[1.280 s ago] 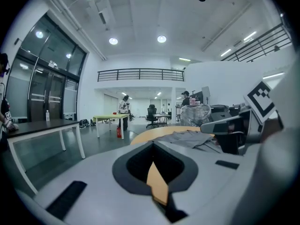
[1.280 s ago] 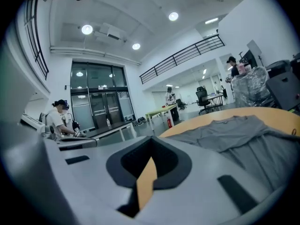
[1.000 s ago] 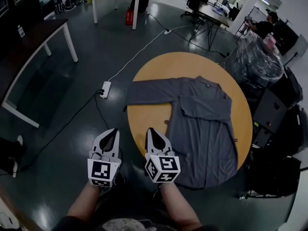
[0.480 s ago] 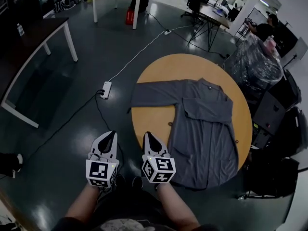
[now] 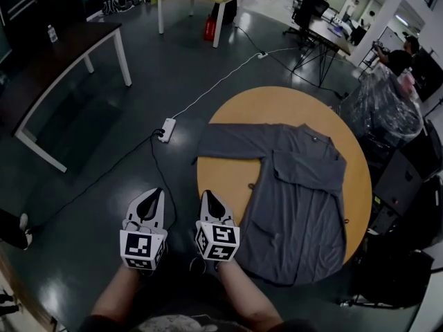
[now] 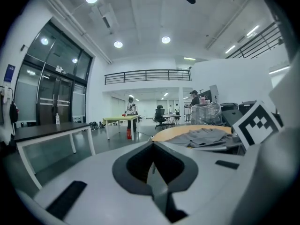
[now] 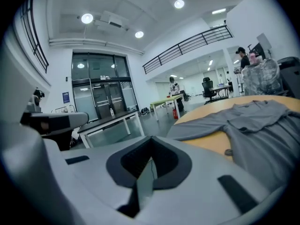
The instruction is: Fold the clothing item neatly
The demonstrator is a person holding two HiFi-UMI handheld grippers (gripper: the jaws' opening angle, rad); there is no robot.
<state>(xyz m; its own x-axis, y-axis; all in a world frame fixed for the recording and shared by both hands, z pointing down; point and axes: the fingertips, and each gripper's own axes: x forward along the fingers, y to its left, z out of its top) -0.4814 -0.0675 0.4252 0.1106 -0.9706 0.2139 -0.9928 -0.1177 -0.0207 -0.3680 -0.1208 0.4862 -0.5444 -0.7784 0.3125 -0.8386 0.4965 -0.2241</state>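
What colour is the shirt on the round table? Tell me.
Plain grey, no pattern; the shirt shows best in the head view.

The white right gripper [image 5: 205, 195] with its marker cube drew back from over the edge of the round wooden table [image 5: 235, 178] to above the dark floor [image 5: 104, 185], ending nearer the left gripper [image 5: 156, 192].

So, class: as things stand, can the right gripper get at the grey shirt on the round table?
Probably yes. The right gripper, jaws shut and empty, is by the table's near edge; nothing stands between it and the shirt.
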